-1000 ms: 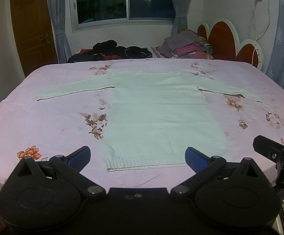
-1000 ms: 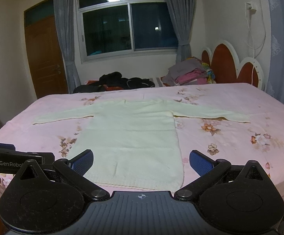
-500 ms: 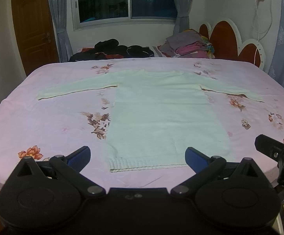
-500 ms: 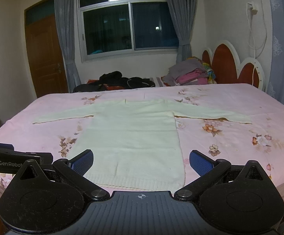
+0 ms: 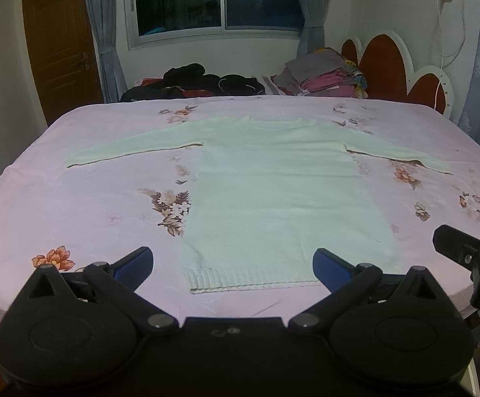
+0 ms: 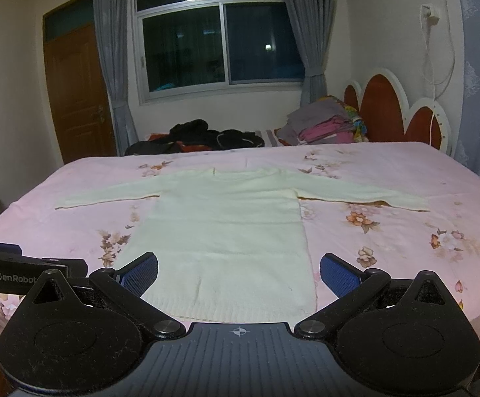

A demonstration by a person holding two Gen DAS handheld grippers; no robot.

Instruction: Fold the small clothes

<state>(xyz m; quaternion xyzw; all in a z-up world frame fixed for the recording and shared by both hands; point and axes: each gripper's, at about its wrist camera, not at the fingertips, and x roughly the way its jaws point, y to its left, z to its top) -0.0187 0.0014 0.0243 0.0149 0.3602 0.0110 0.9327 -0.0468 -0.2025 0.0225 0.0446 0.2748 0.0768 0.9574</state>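
A pale cream long-sleeved sweater point(image 5: 273, 192) lies flat on the pink floral bed, sleeves spread to both sides, ribbed hem nearest me. It also shows in the right wrist view point(image 6: 226, 231). My left gripper point(image 5: 233, 264) is open and empty, held just before the hem at the bed's near edge. My right gripper point(image 6: 238, 271) is open and empty, above the hem's right part. The right gripper's finger shows at the right edge of the left wrist view point(image 5: 461, 251). The left gripper shows at the left edge of the right wrist view point(image 6: 15, 271).
The pink floral bed sheet point(image 5: 91, 198) covers a wide bed. A dark clothes pile point(image 5: 200, 82) and a stack of folded clothes point(image 5: 326, 76) lie behind the bed. A red and white headboard point(image 5: 405, 72) stands at the right. A wooden door point(image 5: 61, 43) is at the left.
Both views have shifted only slightly; the sweater lies as before and both grippers stay open.
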